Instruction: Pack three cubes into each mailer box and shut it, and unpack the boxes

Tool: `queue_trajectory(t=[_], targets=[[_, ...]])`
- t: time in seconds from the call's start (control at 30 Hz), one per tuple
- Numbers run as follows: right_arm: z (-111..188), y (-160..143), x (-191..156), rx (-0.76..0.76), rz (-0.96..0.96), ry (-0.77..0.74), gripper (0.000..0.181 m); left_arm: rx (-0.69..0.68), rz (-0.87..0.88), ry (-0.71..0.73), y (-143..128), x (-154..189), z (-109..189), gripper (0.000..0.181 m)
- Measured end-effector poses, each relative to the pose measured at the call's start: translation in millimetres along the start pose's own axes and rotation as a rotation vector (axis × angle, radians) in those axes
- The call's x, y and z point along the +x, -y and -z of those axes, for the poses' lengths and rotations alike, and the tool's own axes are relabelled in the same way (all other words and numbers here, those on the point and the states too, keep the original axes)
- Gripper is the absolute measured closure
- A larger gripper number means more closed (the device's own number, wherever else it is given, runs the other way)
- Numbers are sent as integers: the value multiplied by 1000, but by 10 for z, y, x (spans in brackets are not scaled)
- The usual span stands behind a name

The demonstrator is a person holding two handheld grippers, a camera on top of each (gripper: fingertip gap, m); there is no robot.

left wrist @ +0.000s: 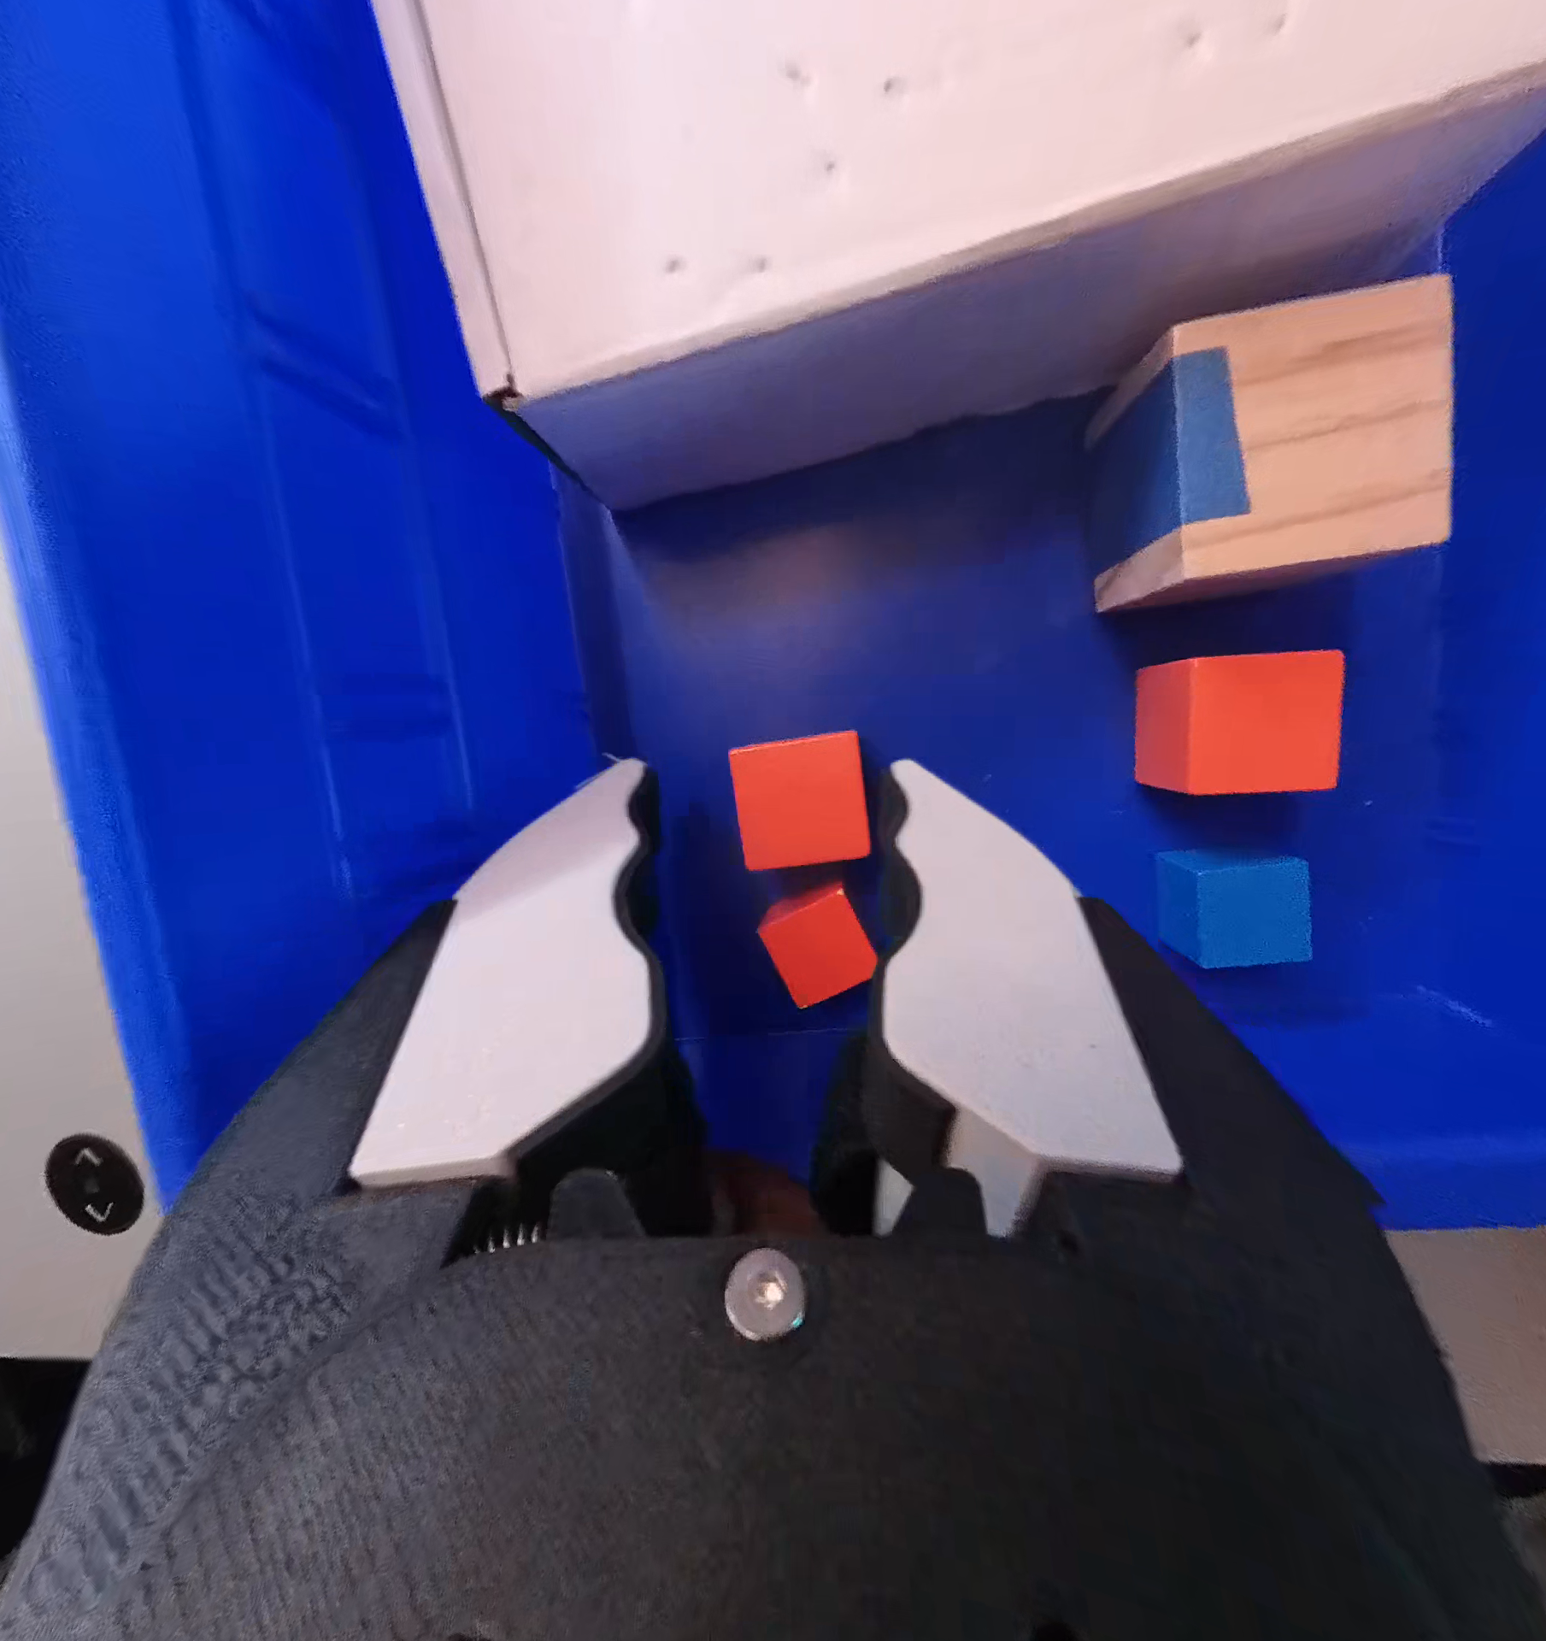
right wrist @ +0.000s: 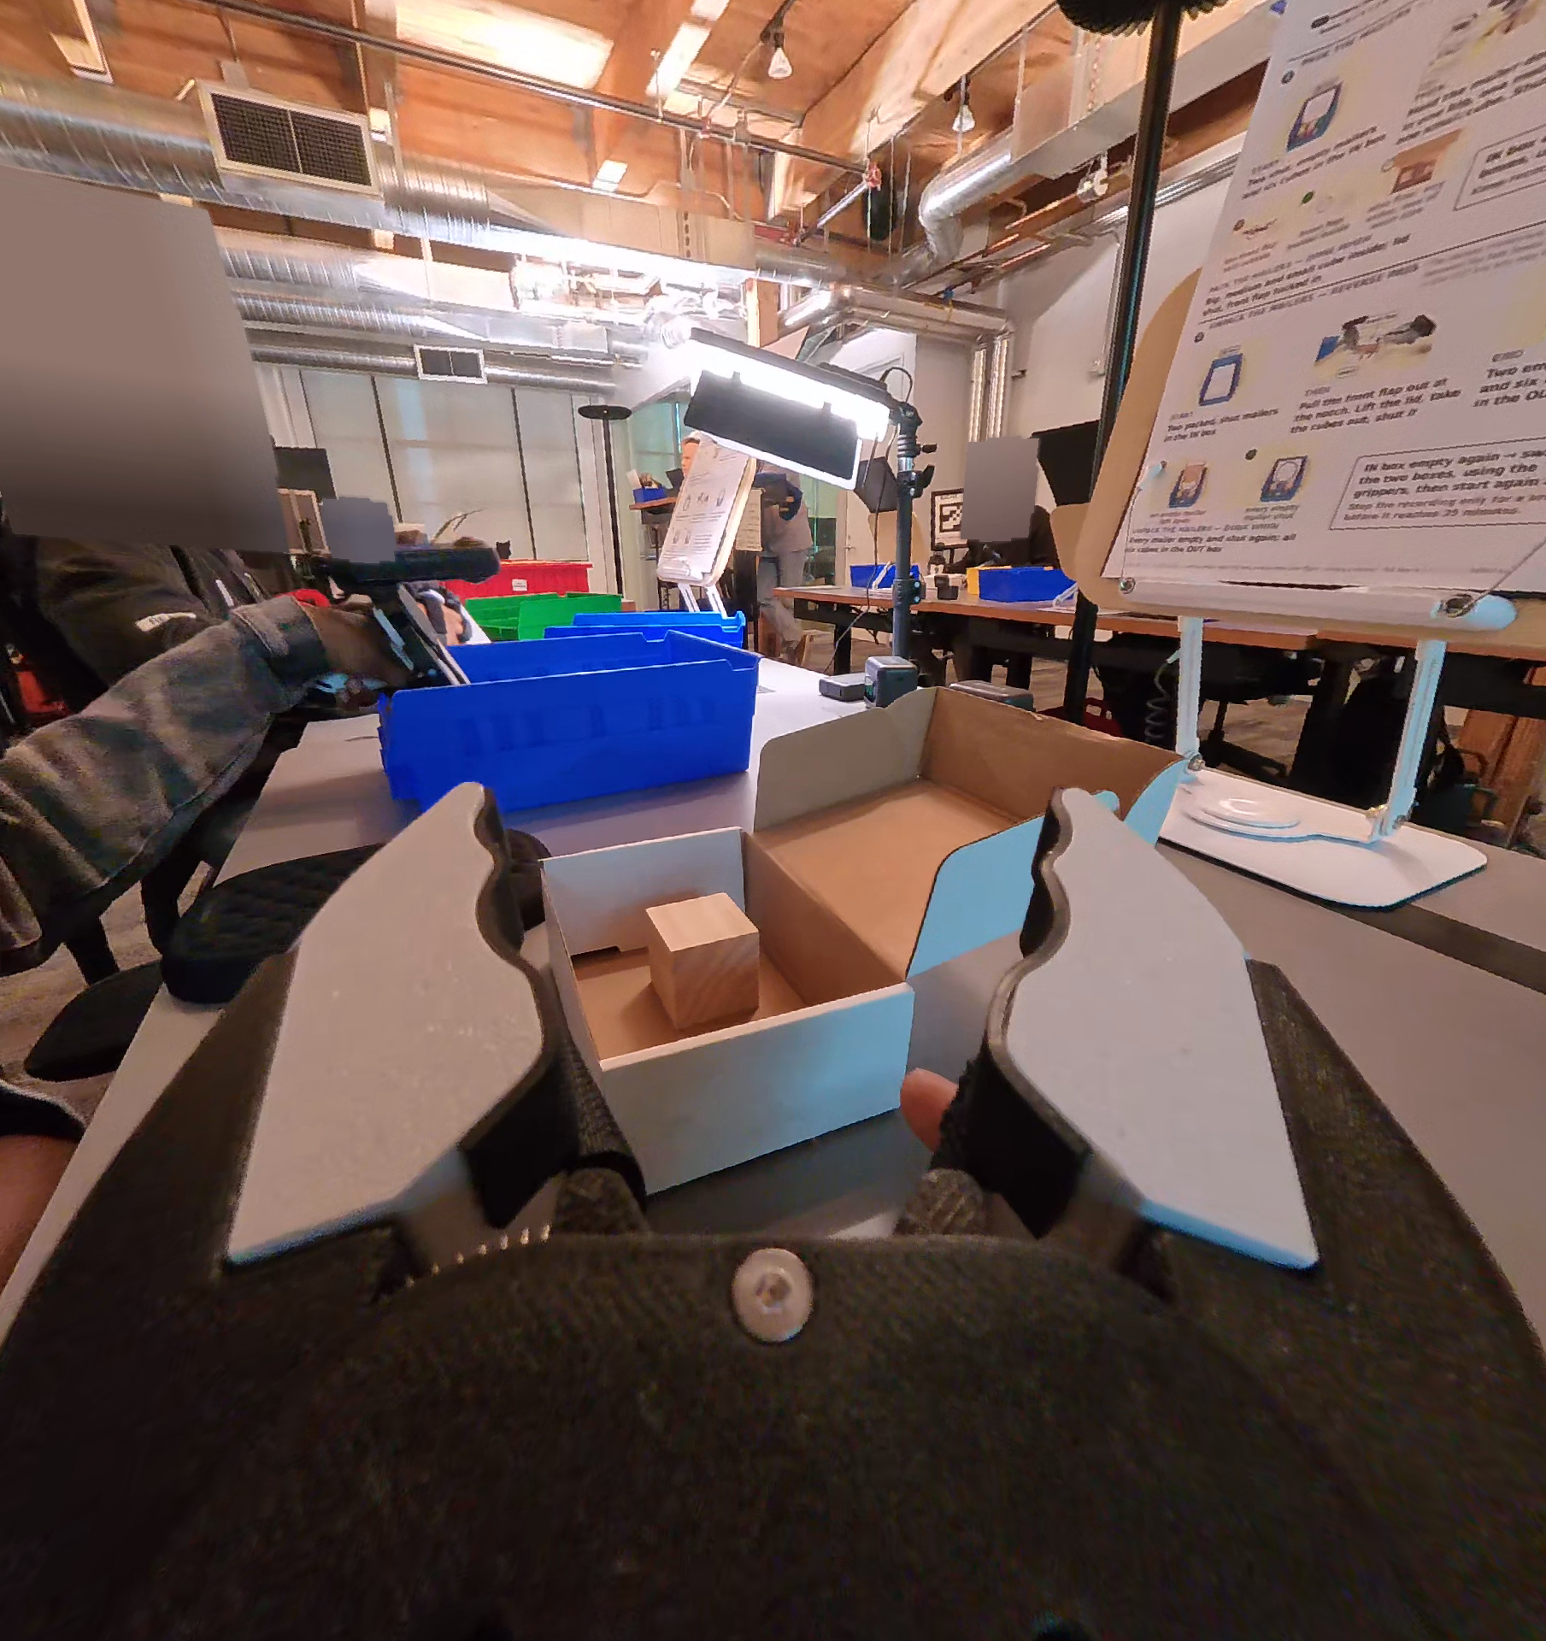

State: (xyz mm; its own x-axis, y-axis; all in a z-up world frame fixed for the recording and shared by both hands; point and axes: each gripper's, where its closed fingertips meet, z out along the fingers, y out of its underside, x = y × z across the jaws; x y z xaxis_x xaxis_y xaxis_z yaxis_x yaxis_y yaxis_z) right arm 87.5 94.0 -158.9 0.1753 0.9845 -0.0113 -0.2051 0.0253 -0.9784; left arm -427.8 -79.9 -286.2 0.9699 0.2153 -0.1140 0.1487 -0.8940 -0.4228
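Left gripper (left wrist: 769, 817) jaws apart, straddling red cube (left wrist: 798, 799) on blue bin (left wrist: 289, 533) floor near left wall; smaller red cube (left wrist: 818, 943) below it. Right gripper (right wrist: 769, 897) jaws apart, empty, facing open mailer box (right wrist: 751, 1092) at frame centre; wooden cube (right wrist: 705, 959) inside, room around it.

Your grey table (right wrist: 1417, 1021) carries blue bin (right wrist: 574, 737) far left, open white mailer box (right wrist: 751, 1092) (lid laid back) in front of you, white document stand base (right wrist: 1319, 844) right, small black device (right wrist: 889, 679) behind mailer.
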Motion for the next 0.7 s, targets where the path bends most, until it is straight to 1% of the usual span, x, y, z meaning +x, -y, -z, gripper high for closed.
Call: queue_trajectory(t=[0.1,0.17,0.23,0.27,0.3,0.37,0.4,0.5,0.53,0.6,0.63,0.7], targets=[[-4,-3,-4,-2,3,1,69,-7,-36,-40,-36,41,-23,152],[-5,-4,-5,-3,2,2,69,23,-38,-83,-18,80,28,153],[-11,-8,-13,-5,8,3,69,168,-28,-119,149,139,170,153],[-19,-14,-22,-8,19,3,68,282,-39,-163,285,226,299,153],[-29,-24,-35,-14,39,3,67,430,-58,-216,449,353,477,153],[-57,-54,-74,-34,97,5,65,731,-50,-389,754,724,942,153],[-73,-68,-97,-43,134,7,64,848,-51,-495,844,953,1172,154],[-107,-86,-165,-55,254,6,62,1068,-77,-767,954,1690,1669,154],[-114,-76,-183,-50,294,2,61,1116,-75,-865,969,1954,1792,153],[-120,-16,-225,-17,379,-9,62,1168,-35,-1084,996,2476,1988,153],[-119,22,-254,5,419,-11,63,1166,-7,-1212,1001,2740,2062,154],[-114,93,-321,48,498,-16,67,1069,51,-1450,1017,3230,2147,154]])
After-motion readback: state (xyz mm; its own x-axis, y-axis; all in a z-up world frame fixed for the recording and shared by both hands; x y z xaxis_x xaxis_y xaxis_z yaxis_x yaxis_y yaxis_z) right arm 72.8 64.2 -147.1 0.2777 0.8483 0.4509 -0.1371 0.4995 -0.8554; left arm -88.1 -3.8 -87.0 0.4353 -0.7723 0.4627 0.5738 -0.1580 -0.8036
